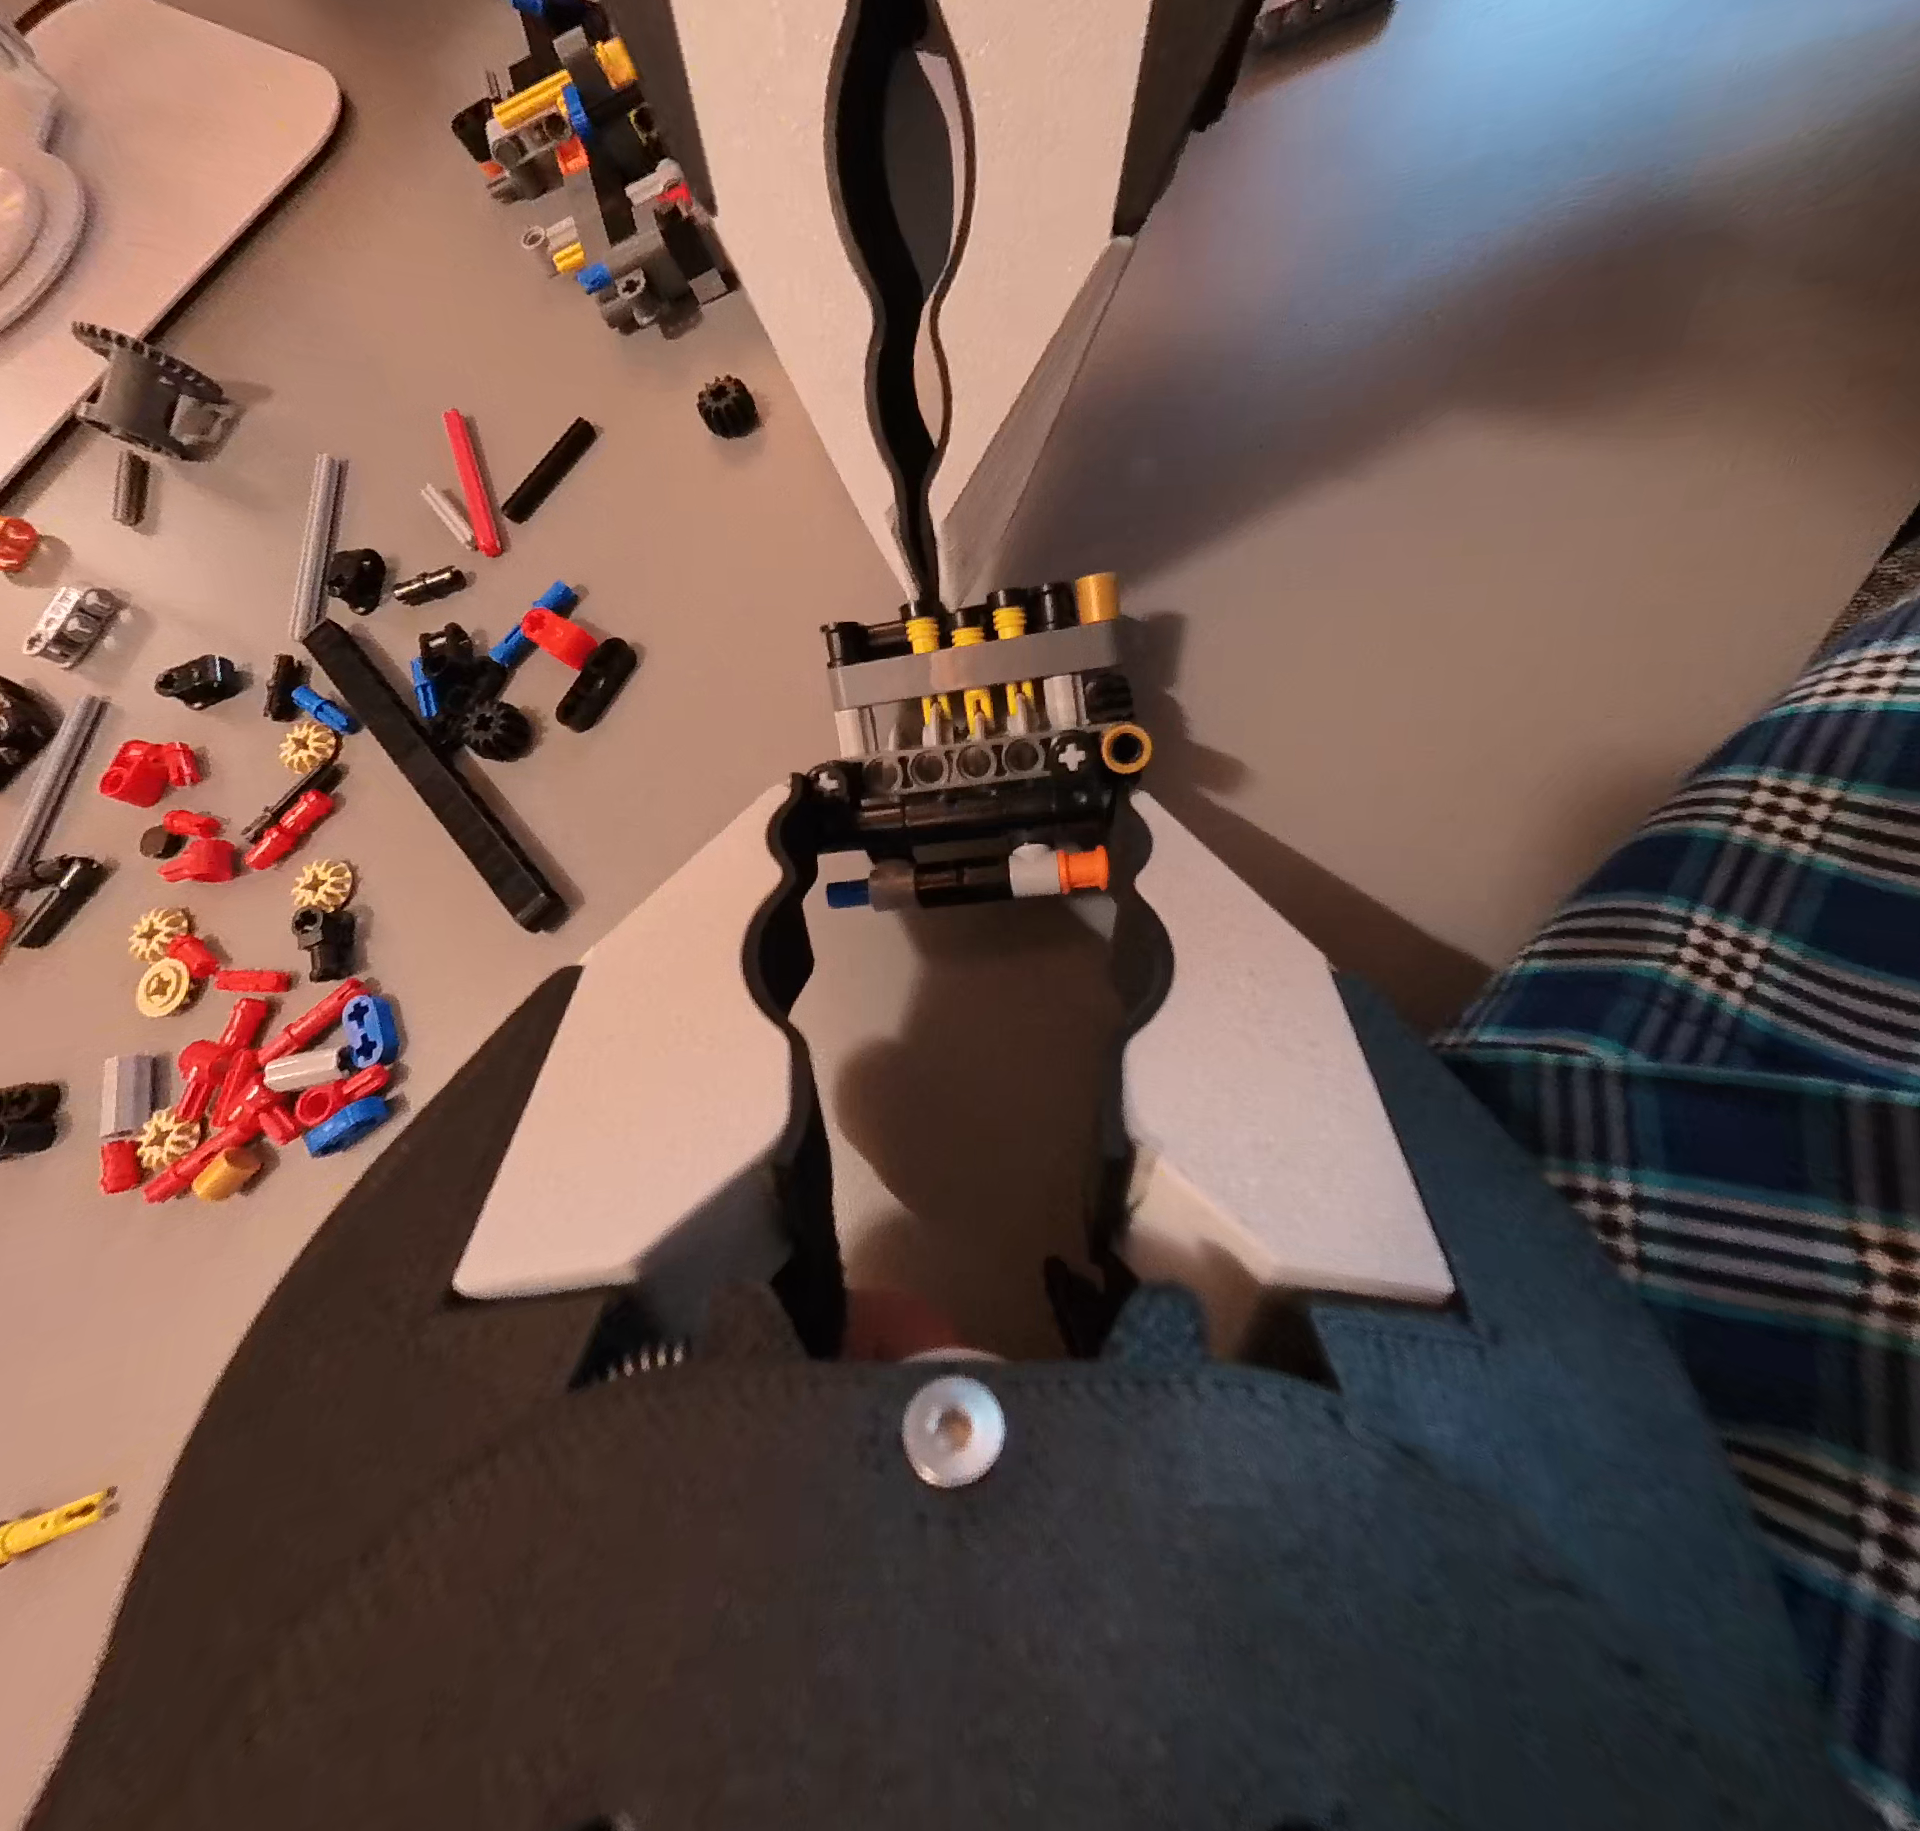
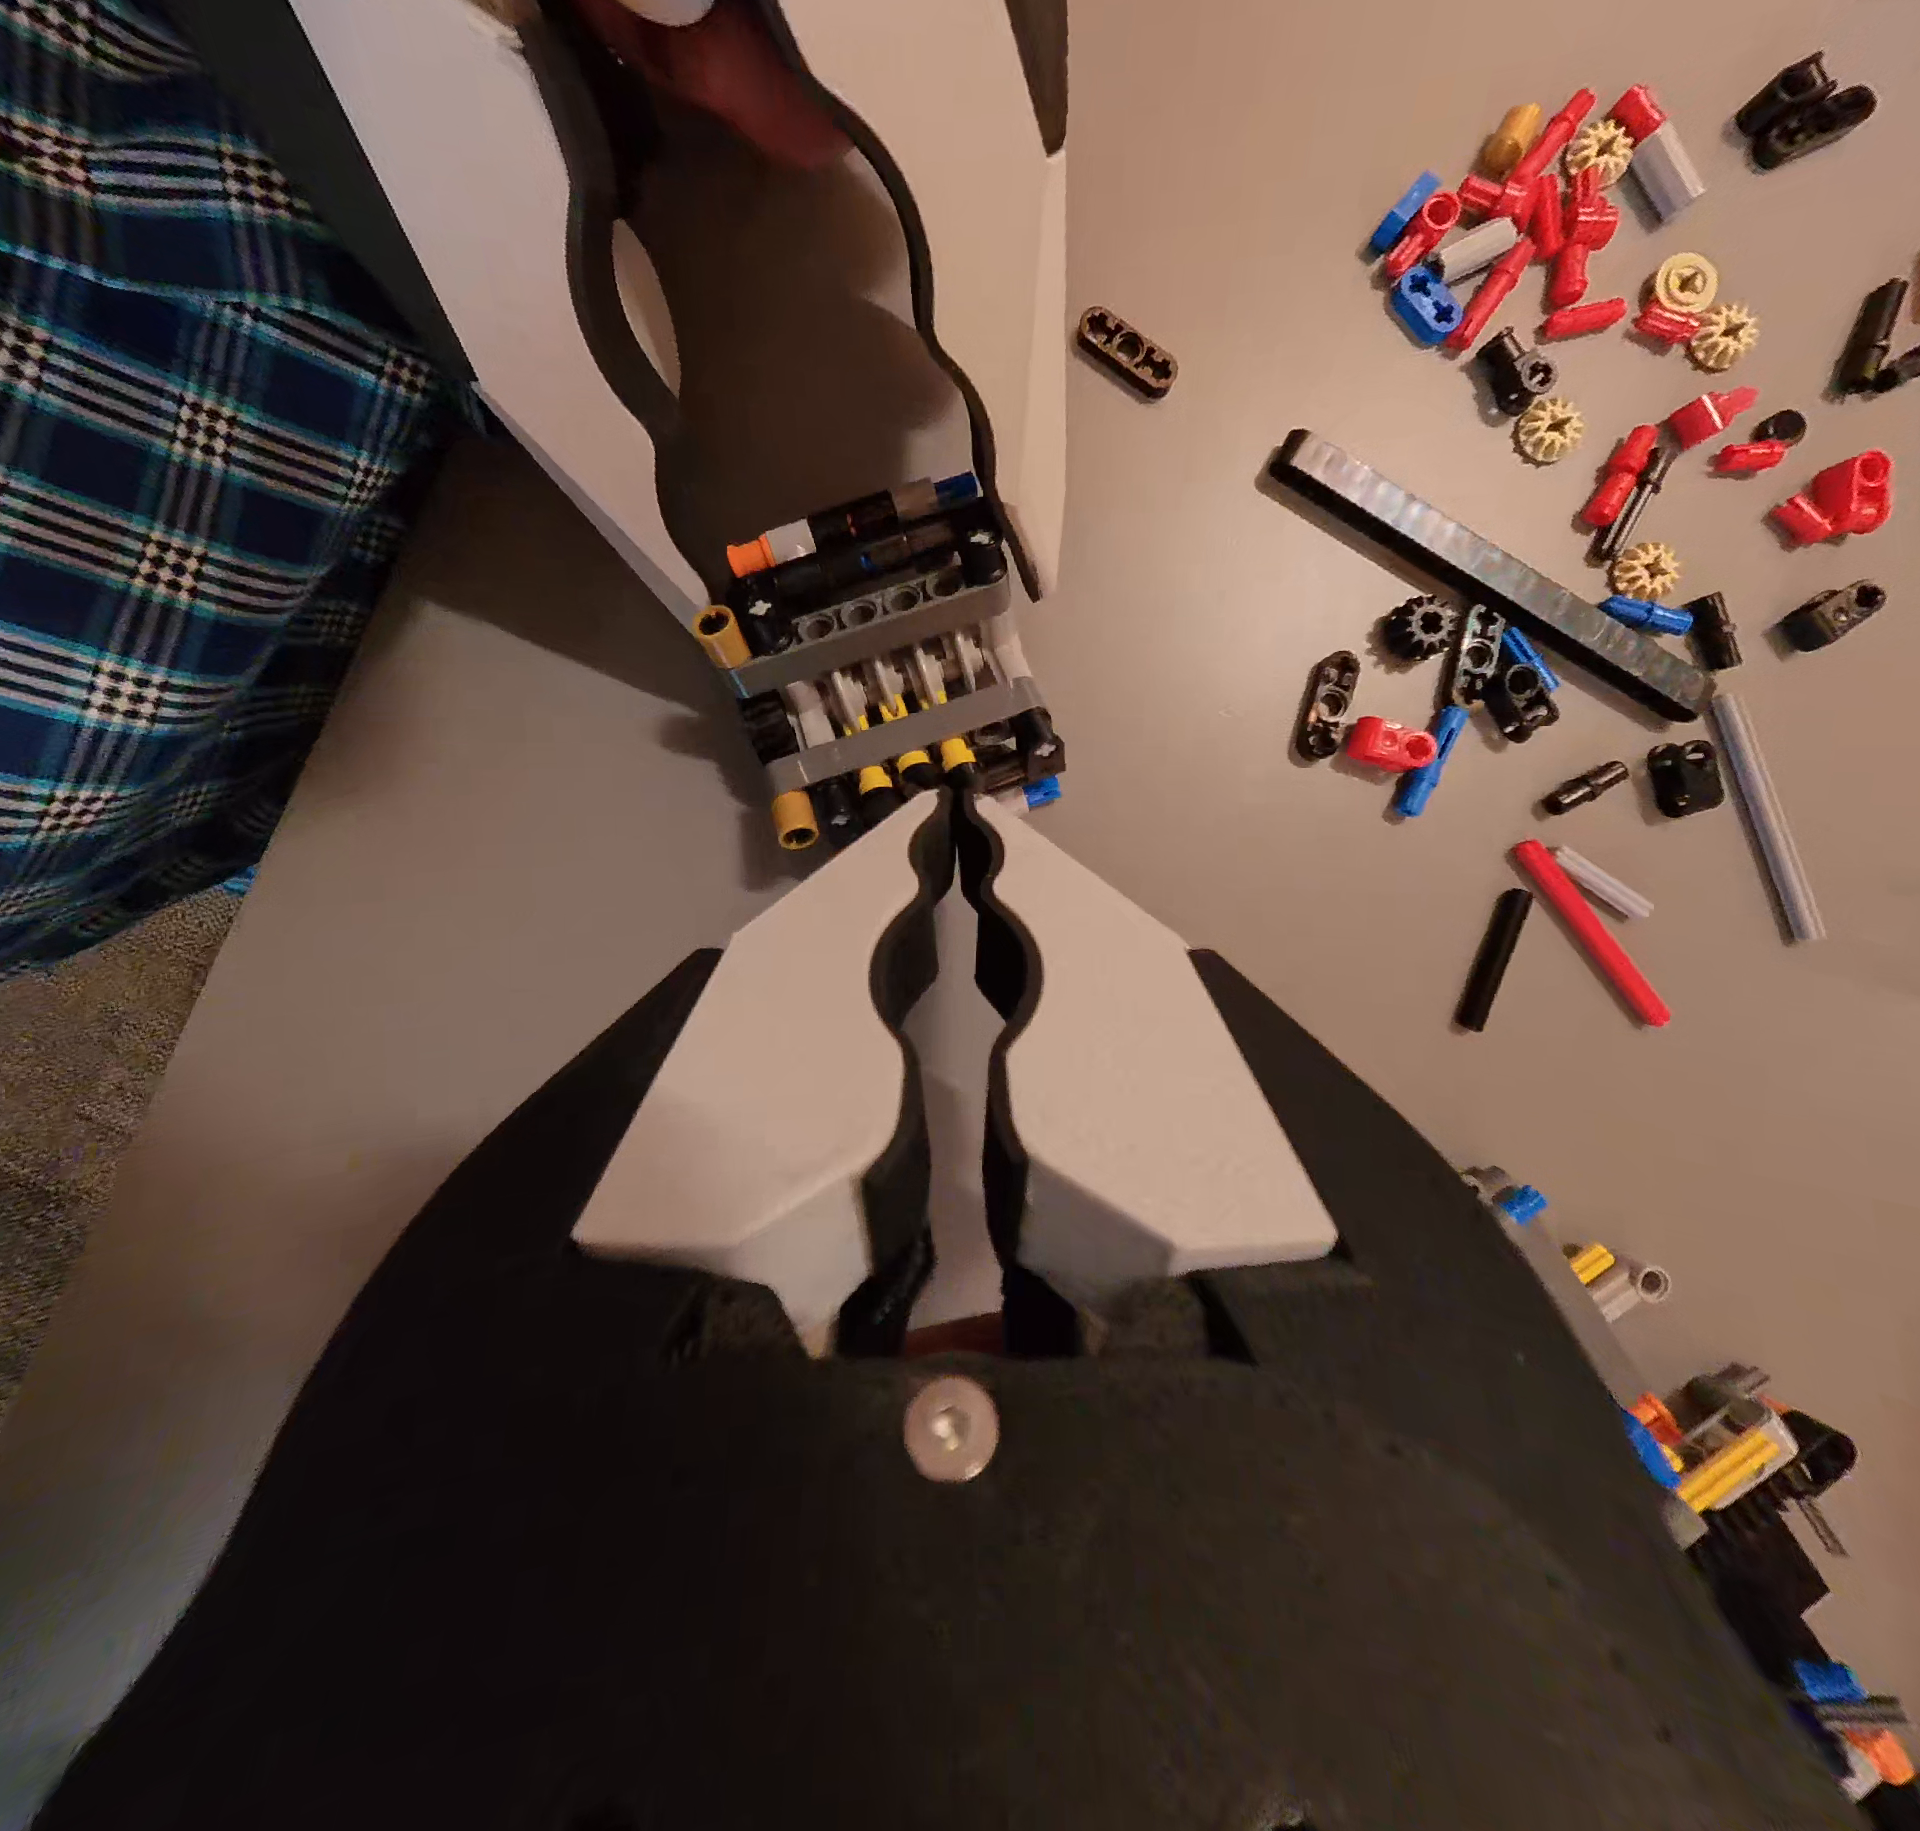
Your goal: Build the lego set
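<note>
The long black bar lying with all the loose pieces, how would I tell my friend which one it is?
Start at the grey table and find the scatter of small loose pieces beside the left gripper. Running slantwise through the middle of that scatter lies the long black bar. It is far longer than anything near it, longer even than the thin grey axle just beyond one end.

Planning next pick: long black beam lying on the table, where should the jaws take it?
Take the long black beam mid-length, from above, jaws across its narrow width. It lies flat; small parts crowd its far end and a blue pin touches it there.
</note>
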`<control>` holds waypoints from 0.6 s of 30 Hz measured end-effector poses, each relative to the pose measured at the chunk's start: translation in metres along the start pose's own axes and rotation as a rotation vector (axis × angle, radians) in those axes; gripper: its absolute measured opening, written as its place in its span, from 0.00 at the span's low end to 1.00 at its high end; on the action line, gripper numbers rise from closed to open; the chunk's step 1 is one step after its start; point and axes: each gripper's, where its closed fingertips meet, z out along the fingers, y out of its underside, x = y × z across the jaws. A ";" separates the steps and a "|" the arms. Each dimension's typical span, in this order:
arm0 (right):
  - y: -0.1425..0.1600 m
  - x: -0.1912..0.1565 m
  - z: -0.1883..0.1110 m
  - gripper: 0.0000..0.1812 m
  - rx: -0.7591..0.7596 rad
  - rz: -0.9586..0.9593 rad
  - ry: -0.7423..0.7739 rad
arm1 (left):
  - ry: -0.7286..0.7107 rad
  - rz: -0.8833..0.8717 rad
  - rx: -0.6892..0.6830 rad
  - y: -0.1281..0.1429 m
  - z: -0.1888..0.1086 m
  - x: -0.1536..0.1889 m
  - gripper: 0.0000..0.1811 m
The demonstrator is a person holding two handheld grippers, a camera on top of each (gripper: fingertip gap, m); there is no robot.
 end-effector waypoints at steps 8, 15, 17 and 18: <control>0.005 0.003 -0.005 0.01 0.042 0.089 0.043 | 0.028 -0.011 0.022 -0.008 -0.001 -0.003 0.30; 0.015 0.004 -0.014 0.04 0.095 0.157 0.114 | -0.010 -0.114 0.088 -0.014 -0.035 -0.036 0.32; 0.014 0.006 -0.022 0.03 0.130 0.174 0.147 | -0.143 -0.161 0.060 0.002 -0.056 -0.075 0.28; 0.015 0.007 -0.026 0.04 0.139 0.178 0.166 | -0.234 -0.160 0.021 0.017 -0.066 -0.097 0.26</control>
